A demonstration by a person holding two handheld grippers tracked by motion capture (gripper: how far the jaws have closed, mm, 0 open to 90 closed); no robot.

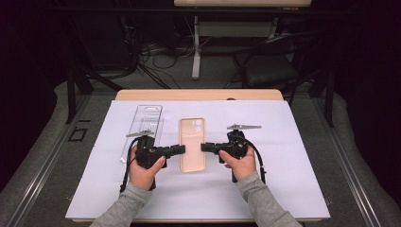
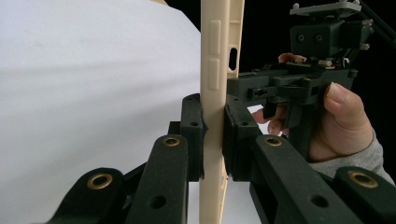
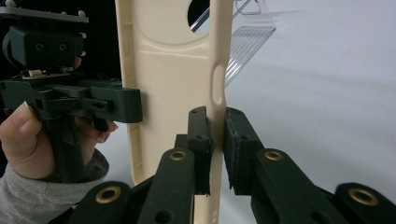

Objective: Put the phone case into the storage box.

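Observation:
A beige phone case lies lengthwise in the middle of the white sheet, its camera cutout at the far end. My left gripper is shut on the case's left edge, and my right gripper is shut on its right edge. In the left gripper view the pads of the left gripper clamp the case rim, with the right gripper beyond it. In the right gripper view the right gripper pinches the case wall, and the left gripper holds the opposite side.
A clear plastic package lies on the sheet left of the case, and it shows behind the case as the clear package. The wooden table edge runs along the back. A dark chair and cables stand beyond it.

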